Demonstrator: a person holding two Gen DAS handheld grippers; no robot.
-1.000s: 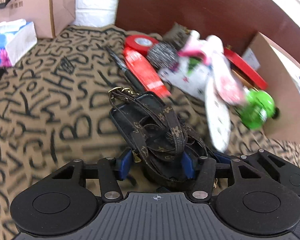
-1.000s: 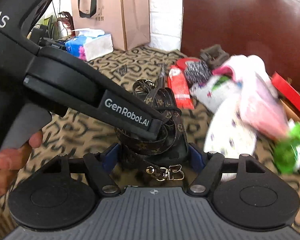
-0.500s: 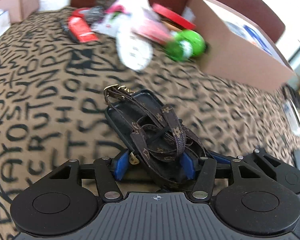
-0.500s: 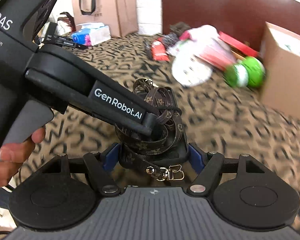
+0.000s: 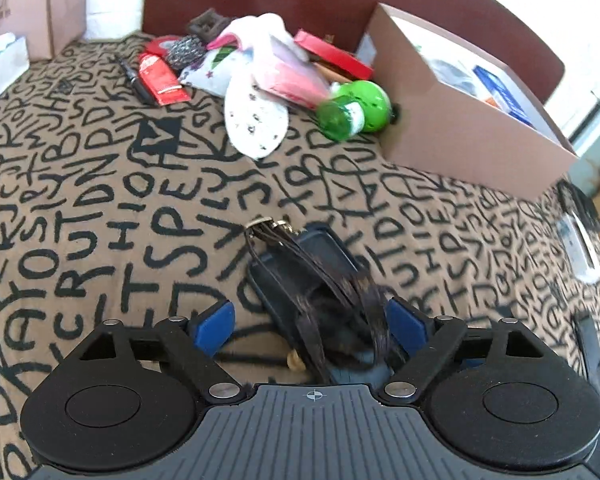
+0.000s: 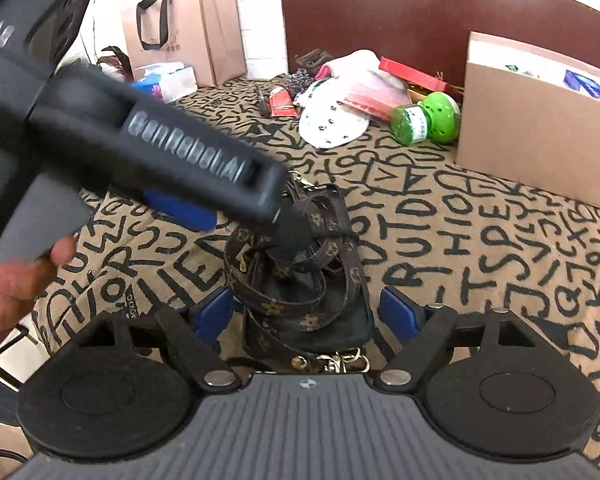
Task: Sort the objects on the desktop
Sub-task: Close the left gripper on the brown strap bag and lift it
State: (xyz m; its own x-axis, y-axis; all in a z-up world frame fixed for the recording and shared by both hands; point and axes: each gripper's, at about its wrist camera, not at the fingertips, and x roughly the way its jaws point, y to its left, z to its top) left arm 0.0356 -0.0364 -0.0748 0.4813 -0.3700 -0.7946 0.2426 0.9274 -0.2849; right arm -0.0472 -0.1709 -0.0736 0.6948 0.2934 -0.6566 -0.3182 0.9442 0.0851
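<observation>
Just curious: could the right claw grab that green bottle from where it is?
Probably not yet. The right claw straddles the pouch, far short of the green bottle, though the cloth between lies bare.

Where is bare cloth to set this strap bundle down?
Bare cloth lies left of the strap bundle, and between it and the cardboard box. The far edge is crowded: red tube, white pouch, green bottle.

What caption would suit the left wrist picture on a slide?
Left gripper open around a dark phone case wrapped in a brown strap, on a letter-print tablecloth.
</observation>
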